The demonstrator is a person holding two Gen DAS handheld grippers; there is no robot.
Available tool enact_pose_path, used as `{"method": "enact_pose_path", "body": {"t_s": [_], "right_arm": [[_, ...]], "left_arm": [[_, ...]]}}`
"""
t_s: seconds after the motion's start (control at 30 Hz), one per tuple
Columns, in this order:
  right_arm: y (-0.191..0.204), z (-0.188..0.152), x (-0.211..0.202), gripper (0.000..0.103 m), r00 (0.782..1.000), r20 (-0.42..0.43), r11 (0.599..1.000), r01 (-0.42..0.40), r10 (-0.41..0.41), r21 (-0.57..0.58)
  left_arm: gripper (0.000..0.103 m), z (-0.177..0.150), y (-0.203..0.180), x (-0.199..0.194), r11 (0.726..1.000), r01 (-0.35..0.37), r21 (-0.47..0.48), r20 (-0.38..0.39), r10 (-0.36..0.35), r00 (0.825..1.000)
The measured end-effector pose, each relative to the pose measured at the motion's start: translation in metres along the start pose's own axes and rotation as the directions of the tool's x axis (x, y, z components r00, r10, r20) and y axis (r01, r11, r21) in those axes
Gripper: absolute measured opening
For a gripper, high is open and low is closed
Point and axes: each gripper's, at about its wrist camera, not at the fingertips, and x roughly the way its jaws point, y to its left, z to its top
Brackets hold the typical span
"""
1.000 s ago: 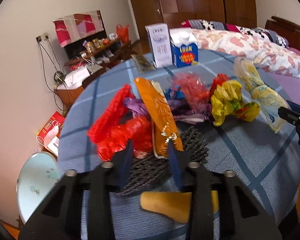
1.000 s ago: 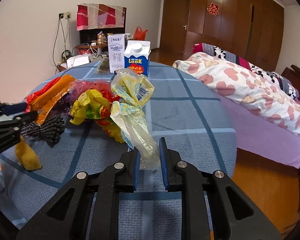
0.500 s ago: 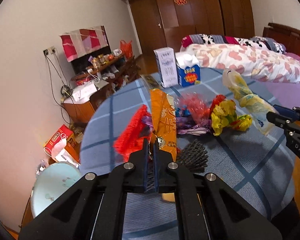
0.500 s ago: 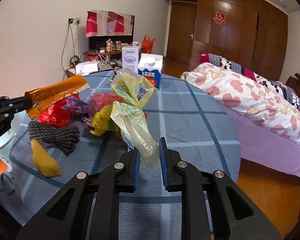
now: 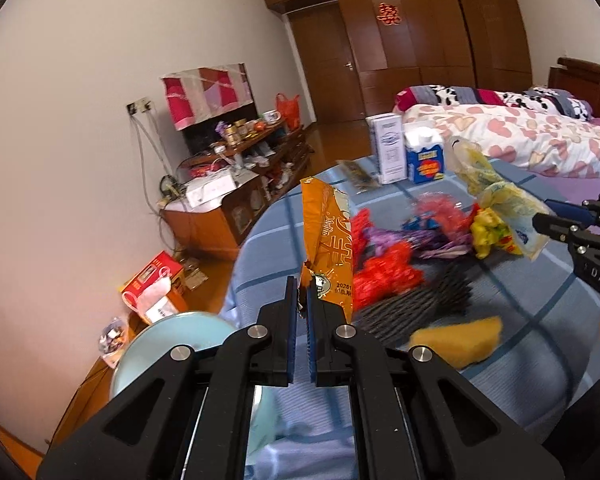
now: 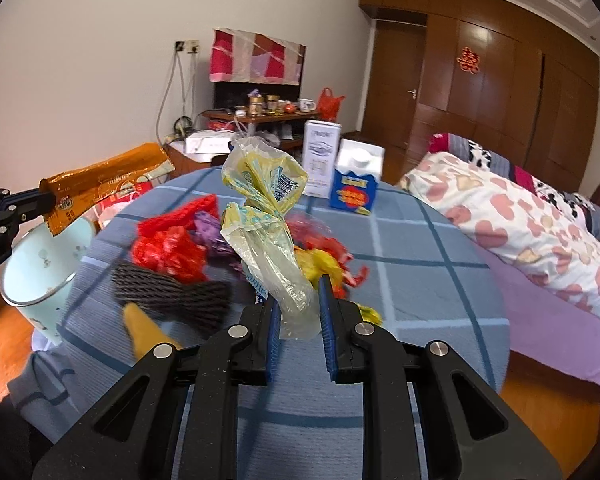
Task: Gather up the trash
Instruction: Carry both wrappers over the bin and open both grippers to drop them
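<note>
A round table under a blue checked cloth [image 6: 420, 240] fills the middle of both views, with a bed under a heart-patterned quilt [image 6: 520, 216] along its right side and a pale blue enamel basin [image 6: 40, 264] standing off its near left edge. At the far side of the table a tall white carton [image 6: 321, 158] stands upright just beside a blue-and-white milk carton [image 6: 356, 184].

A heap of trash lies across the table's middle: red foam netting [image 6: 168, 248], a purple crumpled wrapper [image 6: 210, 228], a yellow crumpled wrapper [image 6: 324, 264], and nearer, a black foam net sleeve [image 6: 172, 296] with an orange-yellow peel-like scrap [image 6: 144, 332] at the near edge.

The right gripper [image 6: 298, 312] has its blue-padded jaws partly closed on the lower end of a clear plastic bag with yellow print [image 6: 268, 220], which rises crumpled above the table.

The left gripper [image 5: 300, 304] has its jaws nearly together, pinching the bottom corner of a long orange foil snack wrapper [image 5: 328, 240]. The wrapper is lifted off the cloth; in the right wrist view it hangs above the basin [image 6: 100, 184].
</note>
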Motion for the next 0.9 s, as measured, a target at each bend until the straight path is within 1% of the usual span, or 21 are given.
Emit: {"method": "enact_pose_path", "body": {"t_s": [0.33,0.53,0.9], "right_arm": [[0.046,0.020,0.011,0.019,0.998,0.012,0.996,-0.066,0.067,-0.054],[0.080,0.029,0.024,0.019,0.993,0.008,0.988,-0.112,0.114,-0.102],[0.130,0.039,0.039,0.019,0.984,-0.003,0.968,-0.175,0.178,-0.181]], "left_arm": [[0.004,-0.024,0.046,-0.004,0.997,-0.073,-0.040,-0.037,0.072,0.997],[0.004,-0.036,0.076,-0.005,0.989,-0.131,-0.074,-0.061,0.126,0.990],[0.004,-0.057,0.114,-0.007,0.975,-0.199,-0.102,-0.108,0.188,0.976]]}}
